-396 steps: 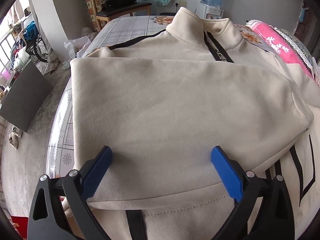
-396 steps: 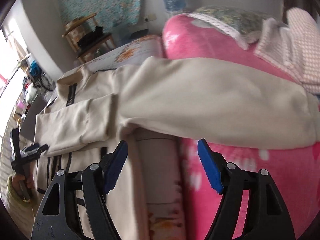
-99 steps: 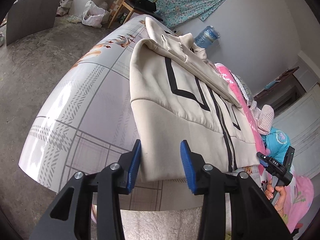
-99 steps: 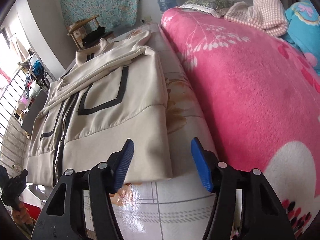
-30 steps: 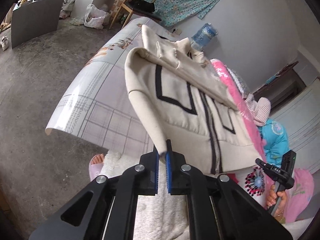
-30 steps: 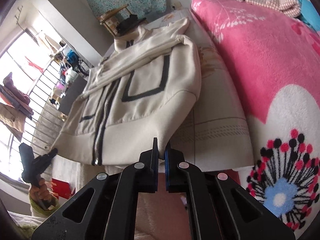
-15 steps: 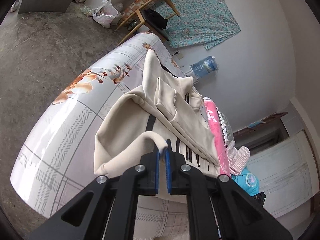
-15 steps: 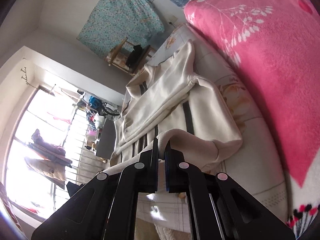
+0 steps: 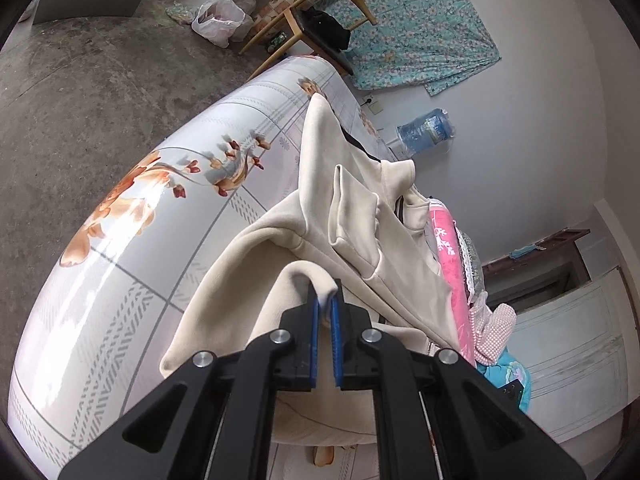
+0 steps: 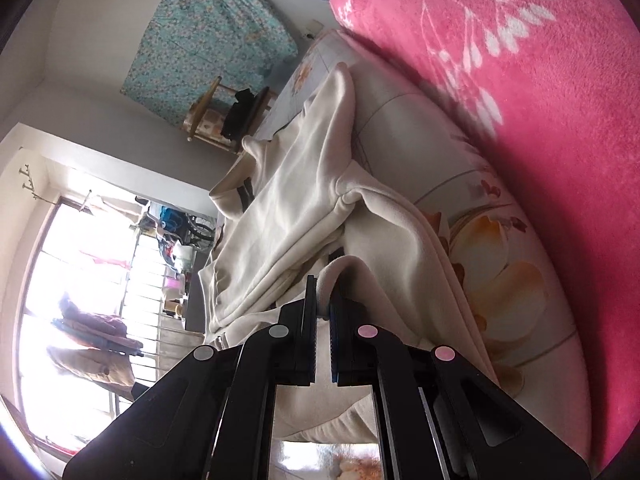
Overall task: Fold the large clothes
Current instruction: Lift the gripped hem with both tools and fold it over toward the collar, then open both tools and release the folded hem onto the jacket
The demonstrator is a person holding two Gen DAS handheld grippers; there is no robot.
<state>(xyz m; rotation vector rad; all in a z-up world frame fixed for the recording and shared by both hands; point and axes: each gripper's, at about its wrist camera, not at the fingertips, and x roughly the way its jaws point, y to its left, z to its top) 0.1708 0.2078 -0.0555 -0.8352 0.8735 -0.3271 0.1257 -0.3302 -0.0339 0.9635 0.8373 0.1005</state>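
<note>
Sleeves already folded in. Left tool (image 9: 325,312) and right tool (image 10: 323,304) each pinching a hem corner of the jacket (image 9: 360,216), lifted off the bed (image 9: 160,208) edge. Hem-to-collar fold and smoothing likely left.

A glossy floral-print table (image 9: 132,216) carries the cream jacket (image 9: 360,216), with a pink blanket (image 10: 540,92) alongside.

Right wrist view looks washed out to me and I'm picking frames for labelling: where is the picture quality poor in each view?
Right wrist view: the window is blown out to white, so the jacket beside it looks pale; edges bend from the fisheye. Left wrist view: evenly lit, with glare on the glossy floral table cover and the same curved distortion; the jacket hem stays sharp.
</note>
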